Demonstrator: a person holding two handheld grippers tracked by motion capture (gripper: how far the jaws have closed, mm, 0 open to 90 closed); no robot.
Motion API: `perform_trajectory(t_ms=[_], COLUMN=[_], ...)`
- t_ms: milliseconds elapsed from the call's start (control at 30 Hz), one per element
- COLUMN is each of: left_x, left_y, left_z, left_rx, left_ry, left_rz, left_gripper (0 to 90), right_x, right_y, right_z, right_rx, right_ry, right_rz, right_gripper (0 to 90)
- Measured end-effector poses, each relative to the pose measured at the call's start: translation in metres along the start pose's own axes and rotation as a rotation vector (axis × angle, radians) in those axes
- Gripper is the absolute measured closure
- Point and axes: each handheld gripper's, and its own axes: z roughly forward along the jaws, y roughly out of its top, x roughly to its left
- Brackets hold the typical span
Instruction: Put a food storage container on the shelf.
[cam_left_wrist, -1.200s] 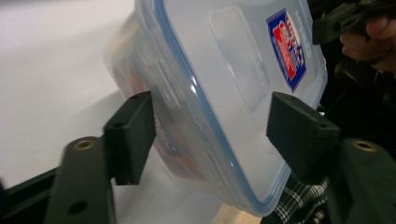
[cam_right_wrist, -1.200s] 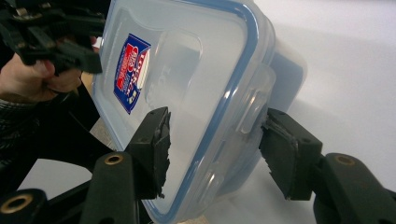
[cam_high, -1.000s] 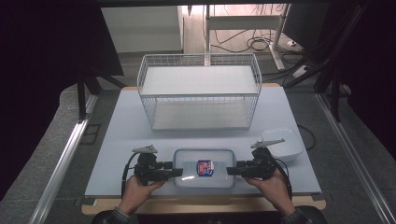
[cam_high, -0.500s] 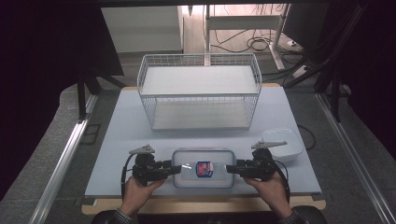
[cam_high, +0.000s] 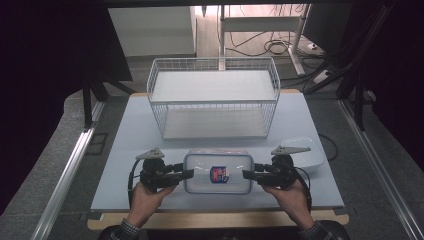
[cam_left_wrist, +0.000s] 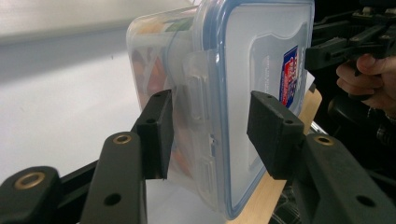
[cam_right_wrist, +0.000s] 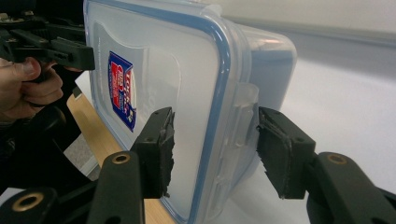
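The left gripper (cam_high: 189, 173), at lower left of the high view, has just been closing its jaws over the left-end latch of the clear rectangular plastic food container with a blue-sealed lid (cam_high: 217, 172), and the left gripper view shows one pad on the lid face, the other on the body side. The right gripper (cam_high: 246, 174), at lower right, has likewise been closing and clamps the opposite end latch. The container sits at lower centre of the high view, over the pale blue table top (cam_high: 135, 130), between both hands. Beyond it stands a white wire basket (cam_high: 214, 95); a white shallow dish (cam_high: 310, 156) lies at right. Judgement: this is a two-handed lift; both grips should stay equally firm and rise level together, or the smooth lid may slip.
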Motion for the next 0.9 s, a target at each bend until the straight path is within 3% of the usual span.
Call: perform_trajectory(t_ms=[167,433,900], left_x=[0.004,0.004,-0.002], left_y=[0.010,0.024,0.064], left_z=[-0.004,-0.007,-0.020], left_rx=[-0.021,-0.047,-0.102], left_ry=[-0.013,-0.006,0.023], left_rz=[-0.015,0.003,0.029], left_gripper=[51.1,51.3,51.3], right_x=[0.000,0.001,0.000], right_y=[0.007,0.019,0.066], right_z=[-0.004,-0.008,-0.018], right_rx=[-0.030,-0.051,-0.096], right_ry=[0.017,0.017,0.024], right_rz=[-0.005,-0.020,-0.071], right_gripper=[50.8,51.5,51.3])
